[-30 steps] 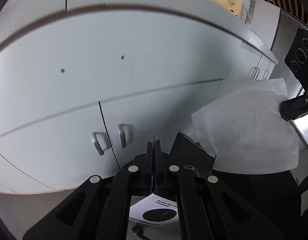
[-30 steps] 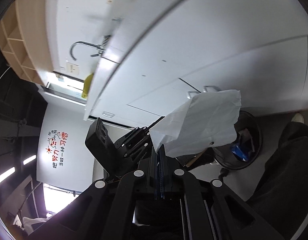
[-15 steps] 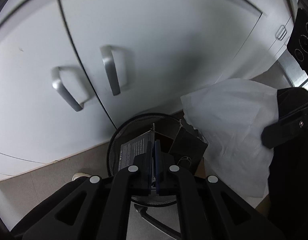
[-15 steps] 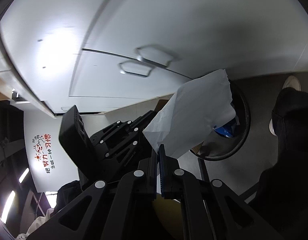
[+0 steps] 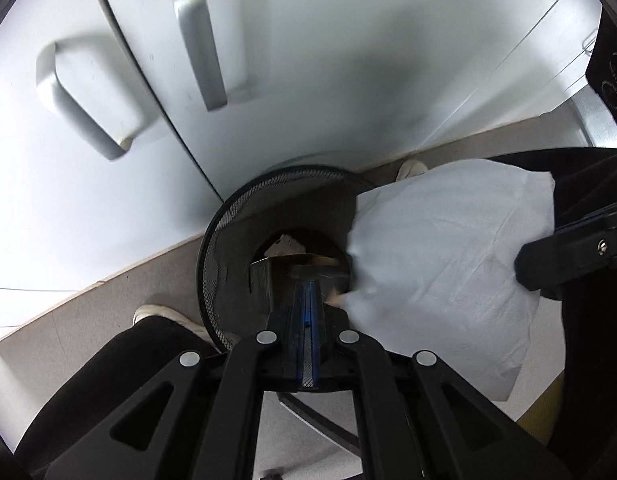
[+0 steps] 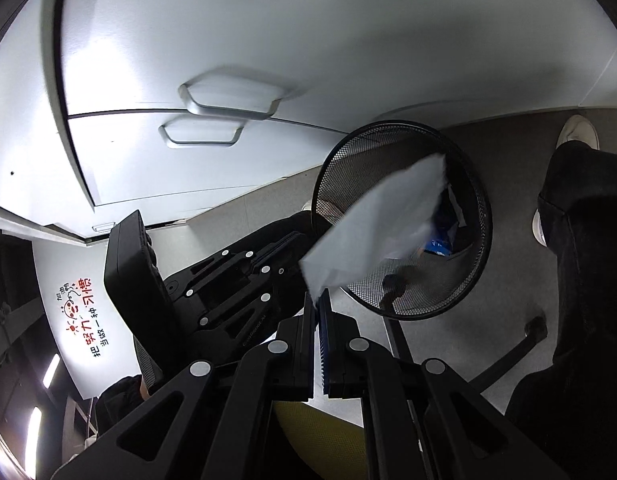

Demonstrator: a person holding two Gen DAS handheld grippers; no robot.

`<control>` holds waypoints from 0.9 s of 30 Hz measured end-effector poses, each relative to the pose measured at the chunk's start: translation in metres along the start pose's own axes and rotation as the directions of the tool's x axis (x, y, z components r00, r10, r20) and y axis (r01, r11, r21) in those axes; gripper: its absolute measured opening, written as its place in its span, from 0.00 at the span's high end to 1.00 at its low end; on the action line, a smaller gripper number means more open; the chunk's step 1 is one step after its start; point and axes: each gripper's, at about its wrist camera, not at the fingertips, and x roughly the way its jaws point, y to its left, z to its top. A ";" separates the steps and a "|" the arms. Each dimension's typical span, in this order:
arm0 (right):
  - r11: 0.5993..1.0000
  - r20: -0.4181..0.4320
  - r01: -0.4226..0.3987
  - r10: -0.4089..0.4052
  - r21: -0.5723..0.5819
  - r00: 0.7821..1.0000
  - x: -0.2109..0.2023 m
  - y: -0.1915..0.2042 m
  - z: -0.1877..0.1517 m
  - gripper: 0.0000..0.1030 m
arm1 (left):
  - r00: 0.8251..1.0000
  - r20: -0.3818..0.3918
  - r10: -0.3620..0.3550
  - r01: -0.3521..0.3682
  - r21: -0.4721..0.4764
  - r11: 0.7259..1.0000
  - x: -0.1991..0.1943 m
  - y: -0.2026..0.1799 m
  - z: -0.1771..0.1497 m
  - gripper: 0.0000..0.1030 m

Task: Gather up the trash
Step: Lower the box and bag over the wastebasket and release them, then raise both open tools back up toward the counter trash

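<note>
Both tools aim into the mesh bin: my right tool pinches the white paper above it, ready to drop; my left tool is pressed together, empty.

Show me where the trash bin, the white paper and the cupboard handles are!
trash bin [image 6: 478, 216]: right wrist view, on its mesh rim.
white paper [image 5: 448, 248]: left wrist view, on the sheet's middle.
cupboard handles [image 5: 196, 36]: left wrist view, on the right handle's bar.
</note>
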 end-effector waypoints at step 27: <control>0.939 0.293 0.327 -0.285 -0.106 0.913 -0.053 0.034 -0.038 0.03 | 0.987 0.091 0.136 -0.124 -0.128 0.984 -0.047 0.023 -0.019 0.04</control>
